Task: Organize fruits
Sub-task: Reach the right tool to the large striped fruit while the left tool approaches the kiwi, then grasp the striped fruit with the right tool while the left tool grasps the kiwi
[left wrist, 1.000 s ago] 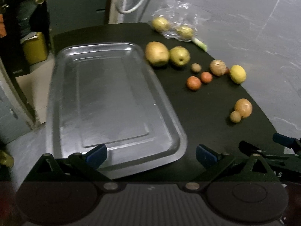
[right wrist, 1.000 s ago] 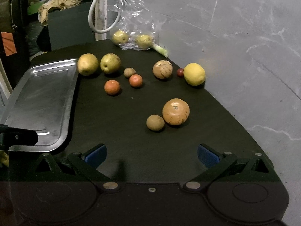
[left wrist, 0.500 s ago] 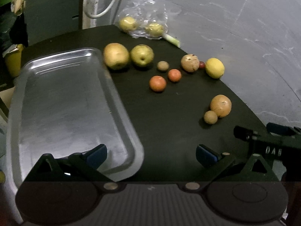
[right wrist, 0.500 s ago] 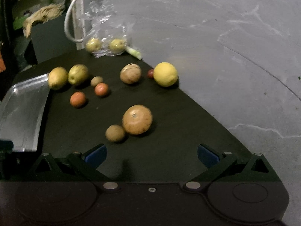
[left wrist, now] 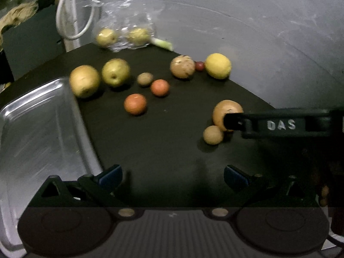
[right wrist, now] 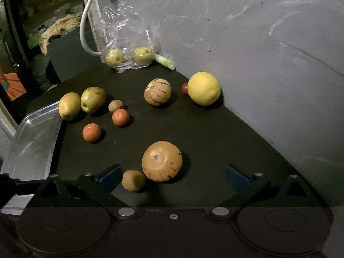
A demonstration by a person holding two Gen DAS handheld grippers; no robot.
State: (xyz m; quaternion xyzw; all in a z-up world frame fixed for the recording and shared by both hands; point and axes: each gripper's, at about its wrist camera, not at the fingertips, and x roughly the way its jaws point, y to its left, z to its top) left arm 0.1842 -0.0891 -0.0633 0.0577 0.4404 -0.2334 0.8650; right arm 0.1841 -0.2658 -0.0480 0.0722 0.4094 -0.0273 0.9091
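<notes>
- Your right gripper stands wide open with nothing in it — the orange striped fruit sits between its blue pads at lower centre of the right wrist view, neither pad touching it.
- Your left gripper is also wide open and empty, over bare black table at lower centre of its own view.
- That striped fruit is round and smooth-skinned; I judge it firm but bruisable, and likely to roll. Take it across its widest part with a gentle squeeze.
- The small brown fruit lies just beside it, lower left, close to your left pad — mind you don't nudge it.
- The metal tray, at the left edge, holds nothing yet; every fruit is on the table.
- The yellow lemon at upper right looks firmer and heavier, so it should stand a firmer grip.
- Two green fruits sit inside a clear plastic bag at upper centre; the film looks slippery.
</notes>
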